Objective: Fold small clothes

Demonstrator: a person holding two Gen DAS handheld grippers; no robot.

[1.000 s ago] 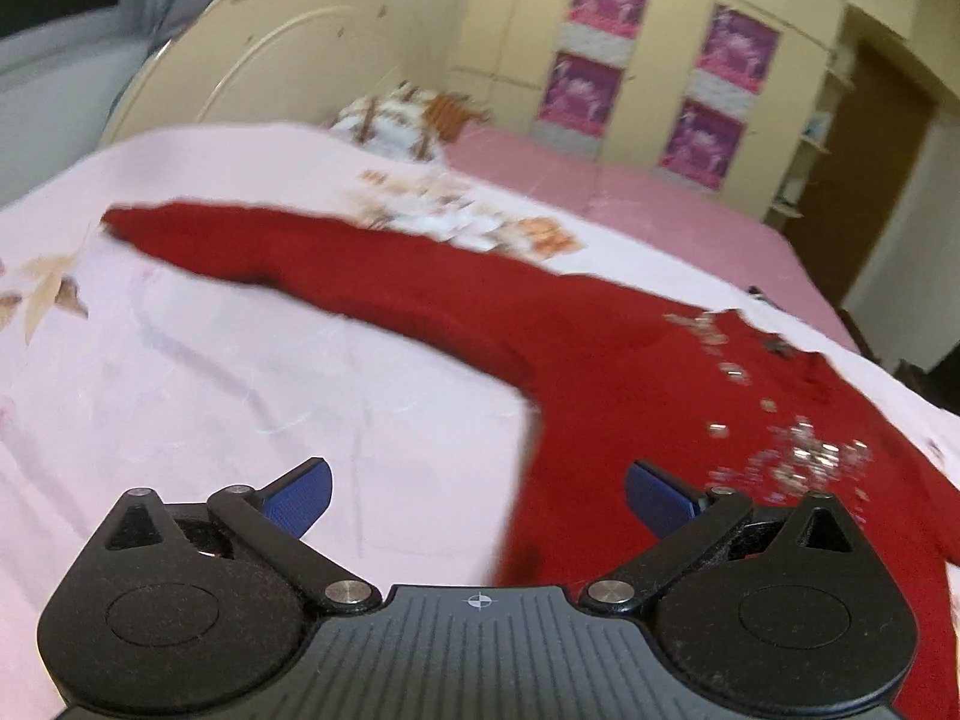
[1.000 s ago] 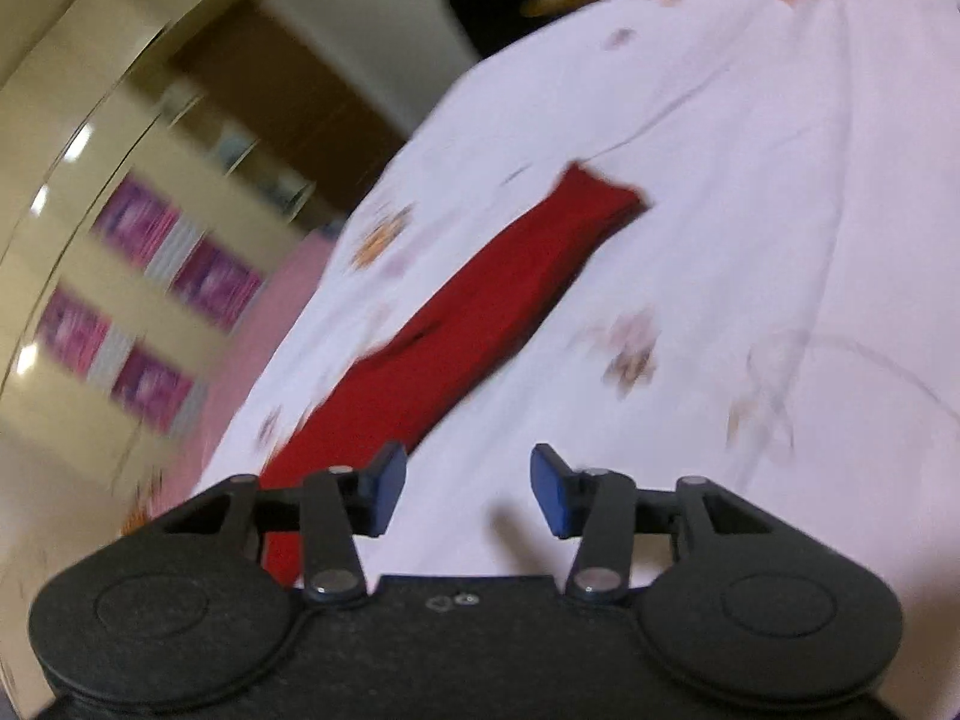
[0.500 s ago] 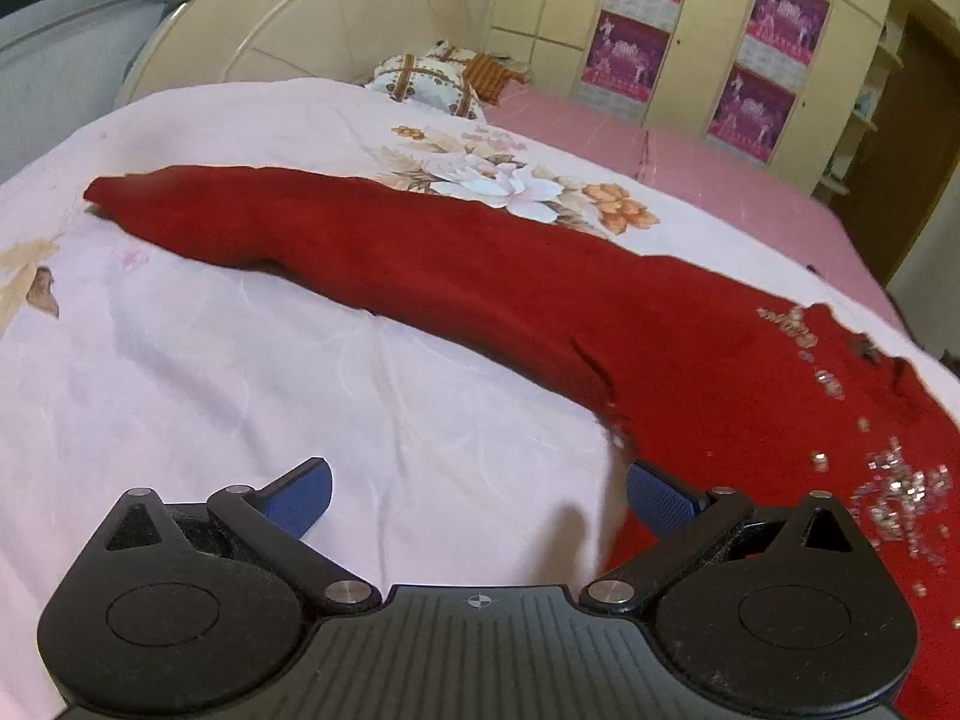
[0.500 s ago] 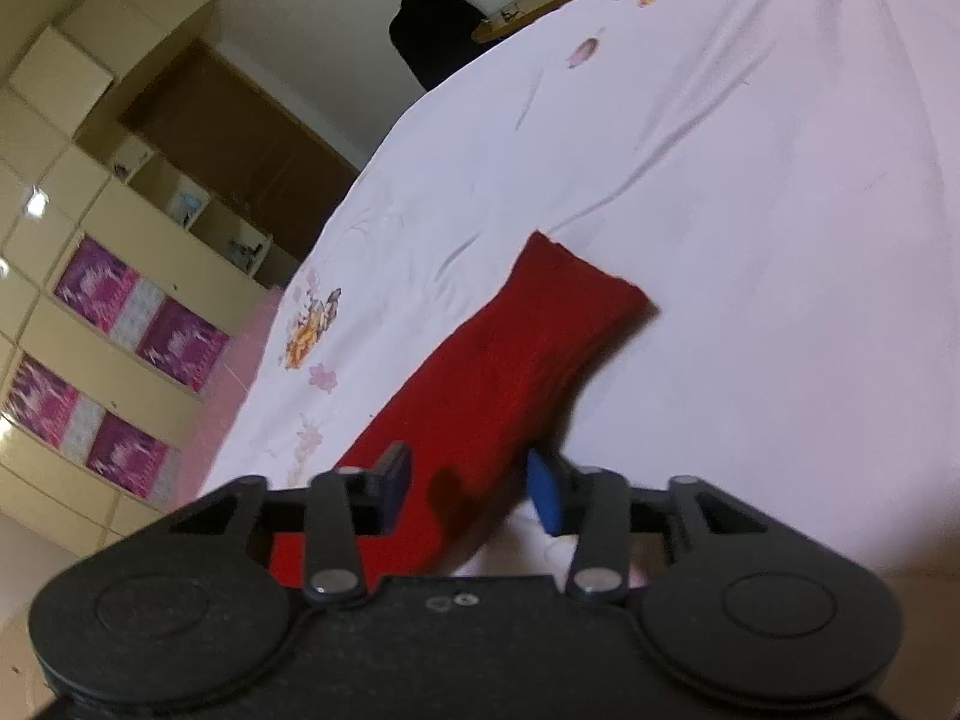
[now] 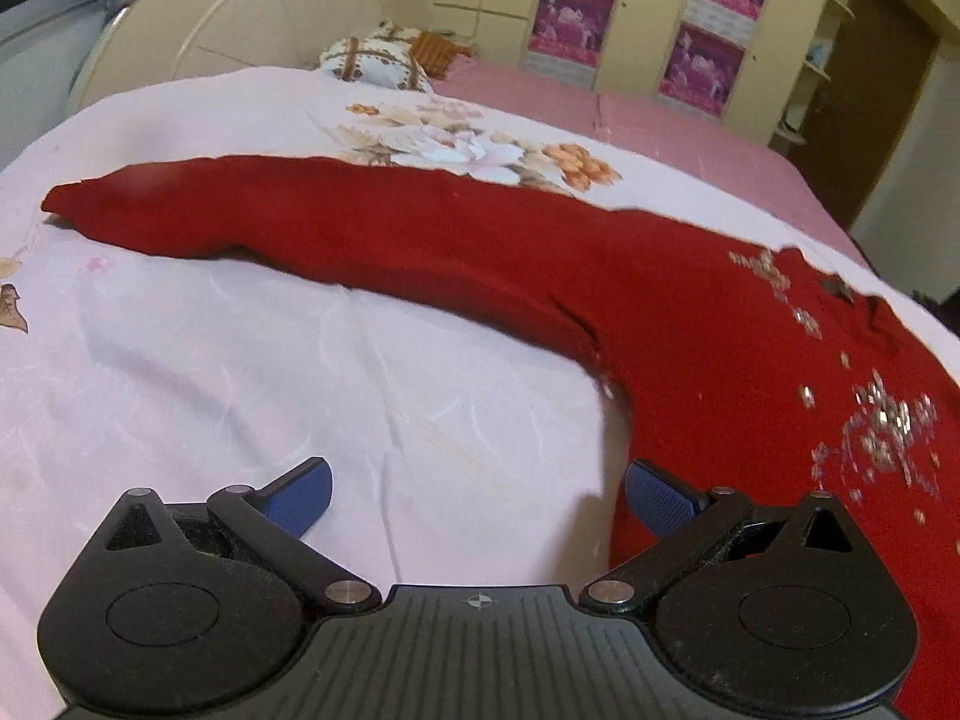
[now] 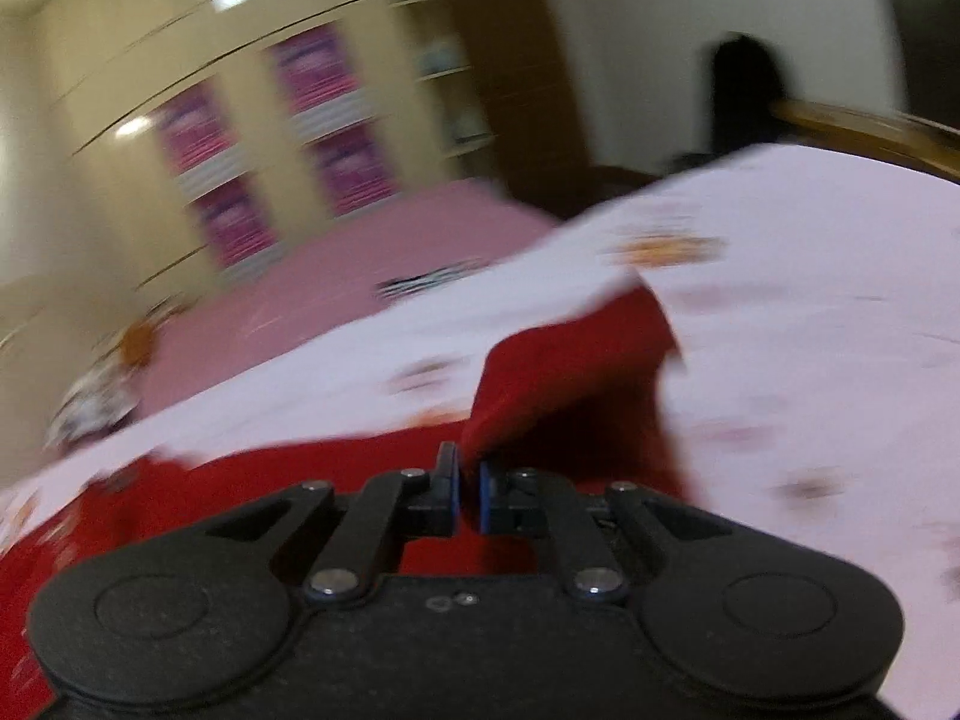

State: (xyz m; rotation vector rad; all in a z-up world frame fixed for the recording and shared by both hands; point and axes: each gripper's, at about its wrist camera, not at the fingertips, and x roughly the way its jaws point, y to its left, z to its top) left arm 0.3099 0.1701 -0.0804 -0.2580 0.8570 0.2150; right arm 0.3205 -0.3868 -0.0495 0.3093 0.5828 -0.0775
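Left wrist view alone shows the red sweater [image 5: 690, 324] spread flat on the bed [image 5: 210, 372], one sleeve [image 5: 288, 216] stretched out to the left and silver sequins [image 5: 882, 426] scattered over the chest. The left hand-held gripper [image 5: 478, 495] hangs released just above the sheet, its blue pads [image 5: 300, 501] wide apart; the sweater's side edge lies near the right pad, and whether they touch I cannot tell.

Right wrist view, heavily blurred, shows what the other misses: the right hand-held gripper [image 6: 469, 498] with jaws closing on a fold of the other sleeve [image 6: 576, 372], which rises off the bed [image 6: 810, 312] in a peak from the pads.

A pale floral sheet covers the bed, with a pink cover [image 5: 660, 120] and a patterned pillow [image 5: 378, 60] beyond. Cream wardrobe doors [image 5: 636, 12] carry purple picture panels; no lettering on them can be read.
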